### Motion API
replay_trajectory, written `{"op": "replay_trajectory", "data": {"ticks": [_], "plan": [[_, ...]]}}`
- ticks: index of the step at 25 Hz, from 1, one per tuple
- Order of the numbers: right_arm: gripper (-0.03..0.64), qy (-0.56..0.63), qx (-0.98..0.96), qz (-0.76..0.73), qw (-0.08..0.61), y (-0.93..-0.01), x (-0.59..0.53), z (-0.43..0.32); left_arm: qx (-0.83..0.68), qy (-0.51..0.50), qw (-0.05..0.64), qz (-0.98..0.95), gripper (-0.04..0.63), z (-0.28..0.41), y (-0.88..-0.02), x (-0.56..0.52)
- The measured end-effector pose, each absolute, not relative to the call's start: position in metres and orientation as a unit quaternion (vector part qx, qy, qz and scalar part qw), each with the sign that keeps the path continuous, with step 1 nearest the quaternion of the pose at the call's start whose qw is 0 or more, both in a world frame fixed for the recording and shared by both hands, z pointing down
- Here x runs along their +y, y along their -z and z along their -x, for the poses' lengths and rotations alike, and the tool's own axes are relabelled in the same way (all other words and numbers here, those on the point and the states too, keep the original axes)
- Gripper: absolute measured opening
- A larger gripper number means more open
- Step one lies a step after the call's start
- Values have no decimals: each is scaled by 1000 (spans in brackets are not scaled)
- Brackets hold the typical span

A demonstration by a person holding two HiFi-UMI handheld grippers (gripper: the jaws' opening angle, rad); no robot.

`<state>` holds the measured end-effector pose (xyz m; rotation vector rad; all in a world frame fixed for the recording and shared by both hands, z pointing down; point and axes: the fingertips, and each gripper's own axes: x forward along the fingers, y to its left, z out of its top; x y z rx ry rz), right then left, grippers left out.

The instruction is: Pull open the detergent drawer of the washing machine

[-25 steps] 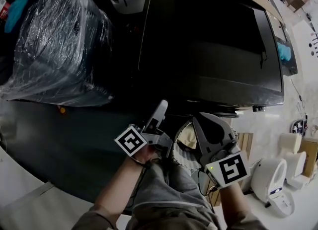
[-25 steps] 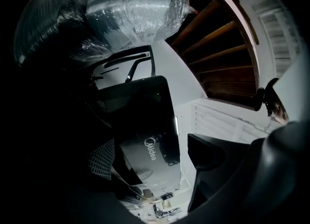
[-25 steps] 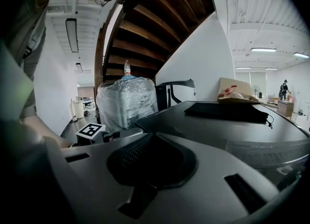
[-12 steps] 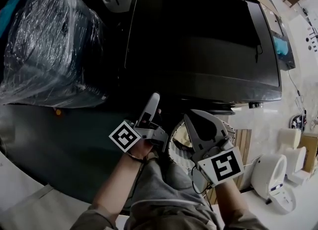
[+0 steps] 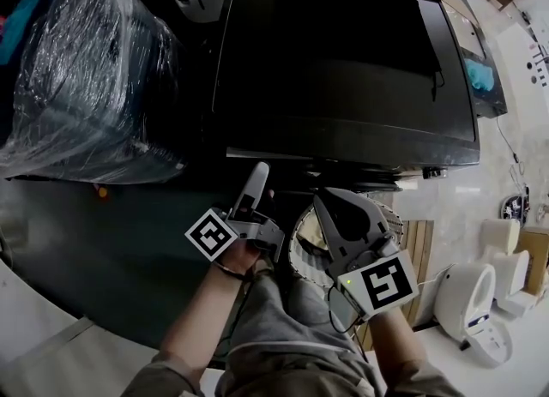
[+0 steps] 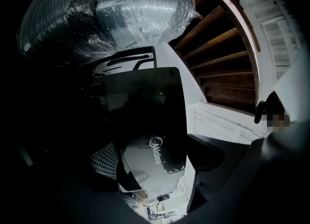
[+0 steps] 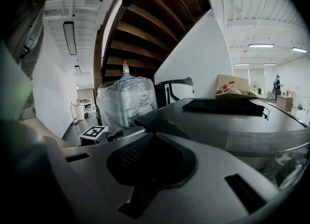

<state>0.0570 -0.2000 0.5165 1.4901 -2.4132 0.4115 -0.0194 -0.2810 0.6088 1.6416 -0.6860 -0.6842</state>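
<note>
Hovering both claws at the front edge of the washing machine (image 5: 343, 61). Left claw (image 5: 257, 177): jaws apart, nothing between them, facing the Midea-marked panel (image 6: 156, 157). Right claw (image 5: 336, 203): jaws together, empty, just beside the left. Can't pick out the detergent drawer on the dark front. Plastic-wrapped bundle (image 5: 86, 69) stands left of the machine.
</note>
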Motion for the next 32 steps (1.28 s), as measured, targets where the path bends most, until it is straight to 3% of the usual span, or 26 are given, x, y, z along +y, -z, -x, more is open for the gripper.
{"op": "replay_trajectory", "data": {"ticks": [32], "plan": [[38, -168, -834, -504, 150, -491, -136, -39, -301, 274, 601, -688, 454, 51, -610, -165]]}}
